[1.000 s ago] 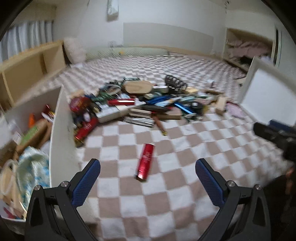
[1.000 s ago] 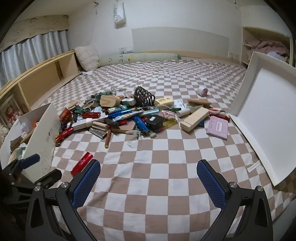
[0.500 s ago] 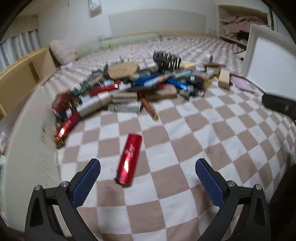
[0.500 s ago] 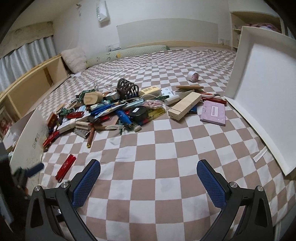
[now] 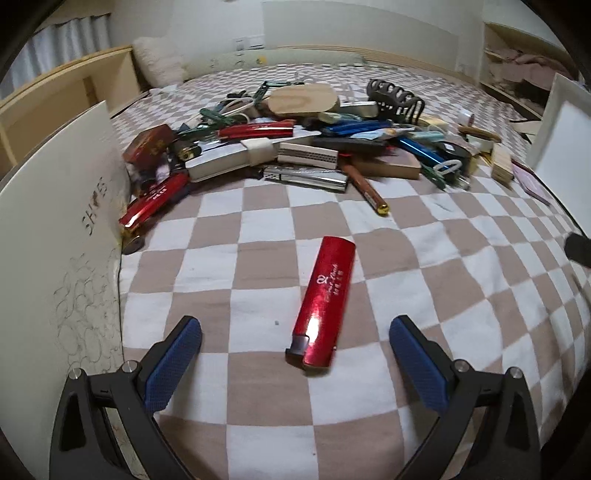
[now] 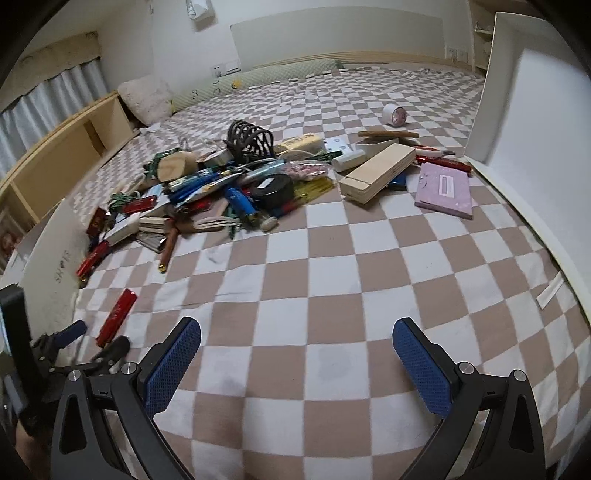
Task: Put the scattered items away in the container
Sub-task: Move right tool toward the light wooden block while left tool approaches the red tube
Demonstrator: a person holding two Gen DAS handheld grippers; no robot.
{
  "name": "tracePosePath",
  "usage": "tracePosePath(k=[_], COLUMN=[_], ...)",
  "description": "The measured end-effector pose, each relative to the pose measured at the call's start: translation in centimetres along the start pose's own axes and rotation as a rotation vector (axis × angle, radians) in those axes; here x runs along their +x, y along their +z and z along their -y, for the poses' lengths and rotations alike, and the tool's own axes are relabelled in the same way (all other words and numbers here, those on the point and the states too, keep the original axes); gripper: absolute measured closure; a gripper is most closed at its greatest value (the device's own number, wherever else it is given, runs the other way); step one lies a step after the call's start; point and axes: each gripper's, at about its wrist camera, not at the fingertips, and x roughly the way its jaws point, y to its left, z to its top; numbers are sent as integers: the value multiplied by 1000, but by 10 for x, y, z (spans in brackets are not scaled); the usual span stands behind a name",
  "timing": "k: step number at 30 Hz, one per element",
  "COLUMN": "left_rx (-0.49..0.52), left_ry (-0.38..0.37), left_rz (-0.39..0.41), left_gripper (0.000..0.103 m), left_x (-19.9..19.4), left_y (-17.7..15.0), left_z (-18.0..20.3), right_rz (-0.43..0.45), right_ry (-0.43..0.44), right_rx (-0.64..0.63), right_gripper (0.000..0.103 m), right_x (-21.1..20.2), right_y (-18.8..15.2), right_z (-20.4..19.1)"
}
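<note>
One red lighter [image 5: 327, 301], two spread claws [image 5: 295, 354], one pile [image 5: 295, 140]

floor: beige-and-white checkered blanket [image 6: 332, 266] | far: plain white wall [image 6: 332, 33] | left: low pale wooden shelf [image 6: 55, 155], grey pleated curtain [image 6: 48, 96] | far left: fluffy white cushion [image 6: 146, 98]

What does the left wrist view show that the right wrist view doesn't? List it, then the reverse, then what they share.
Left wrist only: the gold logo on the red lighter, lying between the open left gripper fingers.

Right wrist only: the tape roll, the whole lilac notebook, and the open right gripper over bare checkered blanket.

Both: the clutter pile, black hair claw, white box wall.
</note>
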Motion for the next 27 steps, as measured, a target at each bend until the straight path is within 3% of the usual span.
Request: tracePosePath(k=[6, 10, 13, 18, 27], left_rx=[53, 210, 282, 314, 333], left_ry=[49, 244, 325, 340, 297], left_rz=[37, 133, 158, 149, 151], left_gripper=[1, 1, 1, 2, 16], left_x=[-6, -11, -7, -7, -19], left_y=[-2, -3, -1, -2, -7], left_z=[5, 22, 22, 19, 14], right_rz=[26, 49, 61, 52, 31], right_ry=[-25, -27, -43, -74, -67], right_rx=[38, 124, 154, 139, 111], right_gripper=[0, 0, 0, 0, 0], right_x=[4, 12, 24, 42, 55], right_y=[23, 47, 63, 82, 90], right_z=[24, 49, 61, 64, 57])
